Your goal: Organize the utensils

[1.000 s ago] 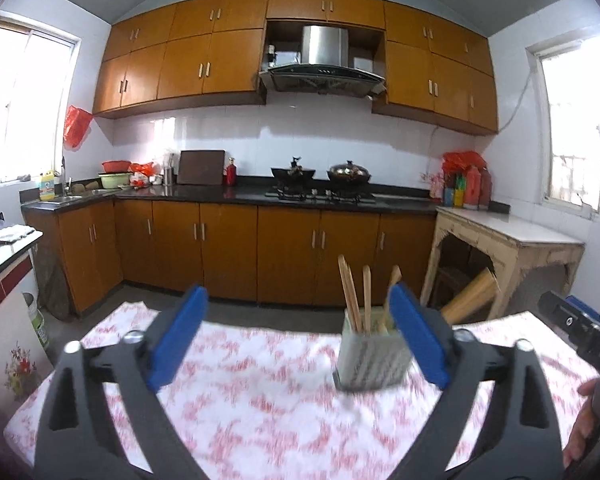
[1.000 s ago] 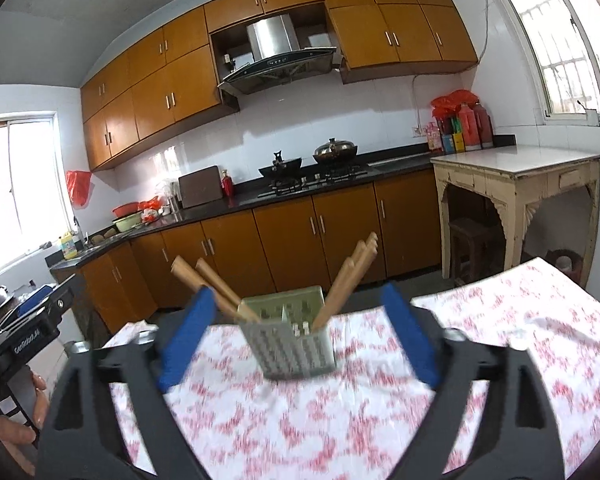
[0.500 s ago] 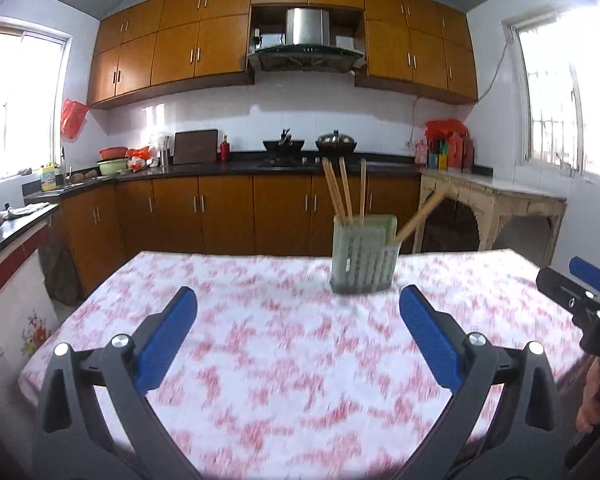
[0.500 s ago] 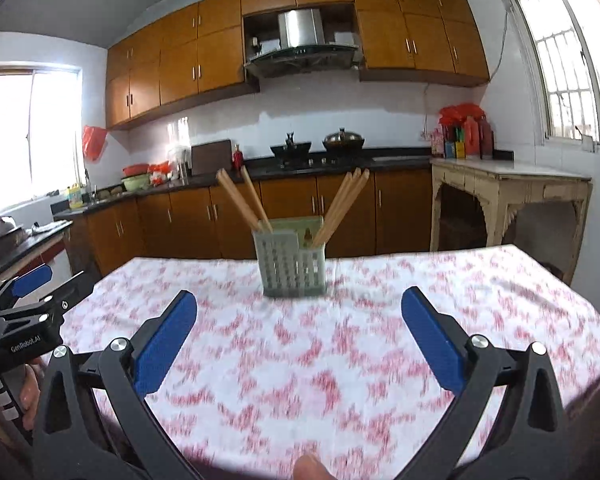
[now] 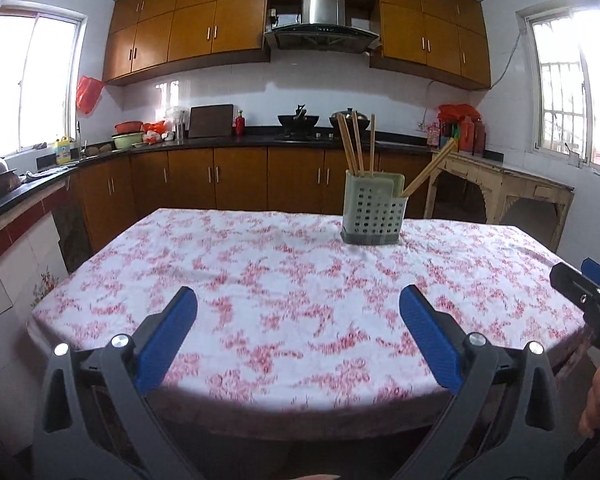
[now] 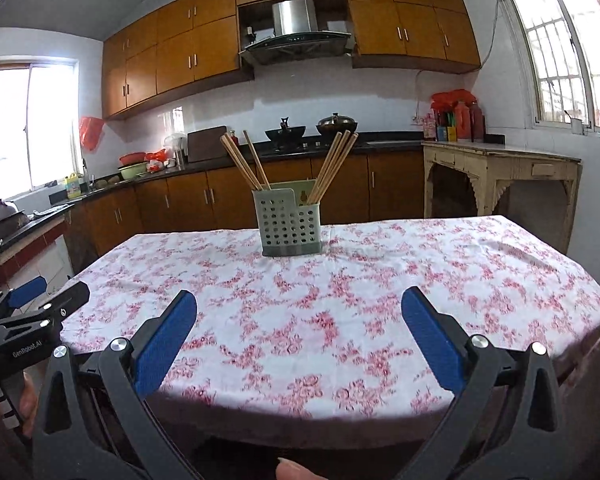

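standing upright toward the far side of the table [image 5: 284, 320], the perforated grey-green utensil holder [image 5: 371, 216] is carrying two bunches of wooden chopsticks [image 6: 247, 164], one bunch leaning left out of one compartment and the other leaning right out of the neighbouring one. the floral tablecloth [image 6: 340, 304] is covering the whole tabletop. the left gripper [image 5: 298, 312] is hovering at the near edge, well apart from the holder, its blue-padded jaws spread wide and gripping nothing. the right gripper [image 6: 298, 314] is hanging over the same near edge, its jaws likewise gaping wide and carrying nothing. each gripper is showing at the edge of the other's view. wooden kitchen cabinets [image 5: 220, 176] are lining the wall behind the table.
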`<state>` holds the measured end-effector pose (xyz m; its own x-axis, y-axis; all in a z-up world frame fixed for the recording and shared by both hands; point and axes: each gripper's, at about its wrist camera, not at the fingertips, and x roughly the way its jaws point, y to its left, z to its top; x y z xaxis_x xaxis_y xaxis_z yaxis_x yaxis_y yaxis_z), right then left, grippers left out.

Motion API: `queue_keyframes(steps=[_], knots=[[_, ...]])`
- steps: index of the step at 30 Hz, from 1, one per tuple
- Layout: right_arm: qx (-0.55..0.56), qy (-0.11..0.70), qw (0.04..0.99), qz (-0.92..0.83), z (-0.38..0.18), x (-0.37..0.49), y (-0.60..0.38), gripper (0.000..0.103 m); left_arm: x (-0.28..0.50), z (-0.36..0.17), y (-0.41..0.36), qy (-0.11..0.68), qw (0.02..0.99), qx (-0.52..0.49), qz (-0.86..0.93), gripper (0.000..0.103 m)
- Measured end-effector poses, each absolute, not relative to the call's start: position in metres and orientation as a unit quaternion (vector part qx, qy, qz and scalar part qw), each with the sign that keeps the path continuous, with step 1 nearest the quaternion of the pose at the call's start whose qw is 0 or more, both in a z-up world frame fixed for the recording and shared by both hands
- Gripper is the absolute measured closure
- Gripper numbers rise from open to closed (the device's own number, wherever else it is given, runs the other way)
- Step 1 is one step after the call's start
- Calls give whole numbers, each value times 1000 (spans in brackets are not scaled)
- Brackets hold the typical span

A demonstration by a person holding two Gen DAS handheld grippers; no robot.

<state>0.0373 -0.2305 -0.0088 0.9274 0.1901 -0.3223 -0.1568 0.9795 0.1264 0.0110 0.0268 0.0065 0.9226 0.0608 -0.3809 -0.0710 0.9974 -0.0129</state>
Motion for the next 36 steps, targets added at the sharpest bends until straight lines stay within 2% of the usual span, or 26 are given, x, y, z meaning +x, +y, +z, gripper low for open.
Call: queue_keyframes(steps=[36], knots=[[70, 214, 970, 90, -26, 30, -230, 2, 0, -6, 23, 207, 978, -24, 20, 4]])
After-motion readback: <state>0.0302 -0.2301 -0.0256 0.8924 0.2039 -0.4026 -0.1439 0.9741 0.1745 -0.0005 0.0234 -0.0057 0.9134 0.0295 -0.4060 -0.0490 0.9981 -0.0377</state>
